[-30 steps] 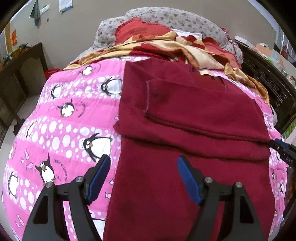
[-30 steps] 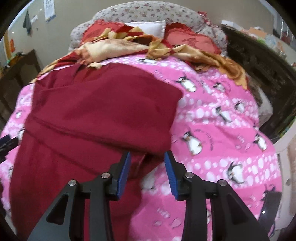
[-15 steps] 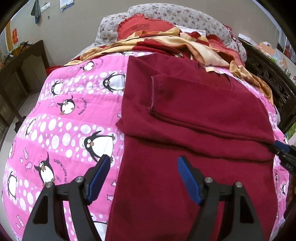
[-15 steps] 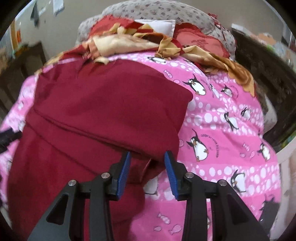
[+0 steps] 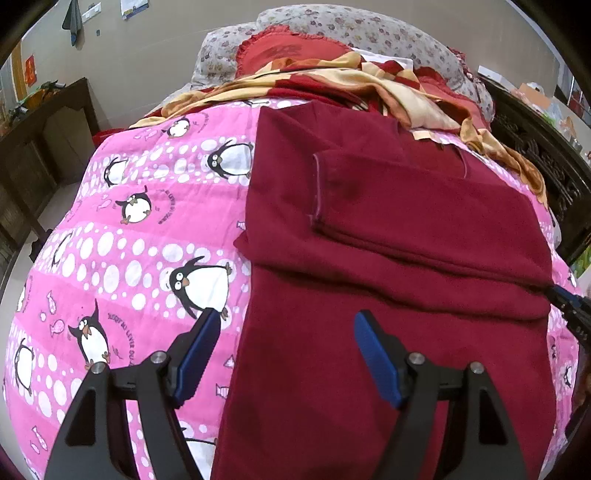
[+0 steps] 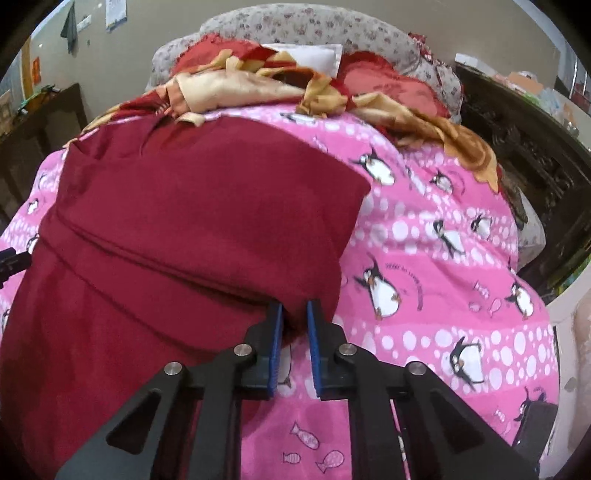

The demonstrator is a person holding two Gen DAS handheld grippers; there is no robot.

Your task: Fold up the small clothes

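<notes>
A dark red garment lies flat on the pink penguin quilt, with a sleeve folded across its upper part. My left gripper is open and empty, straddling the garment's left edge near its lower part. My right gripper is shut on the garment's right edge at the folded corner. In the left wrist view the right gripper's tip shows at the garment's right side.
Pillows and a red and tan patterned blanket are heaped at the bed's head. Dark wooden furniture stands at the left and right. The quilt lies bare to the garment's right.
My right gripper has closed from partly open onto the garment's right edge. My left gripper stays open and has drifted slightly forward.
</notes>
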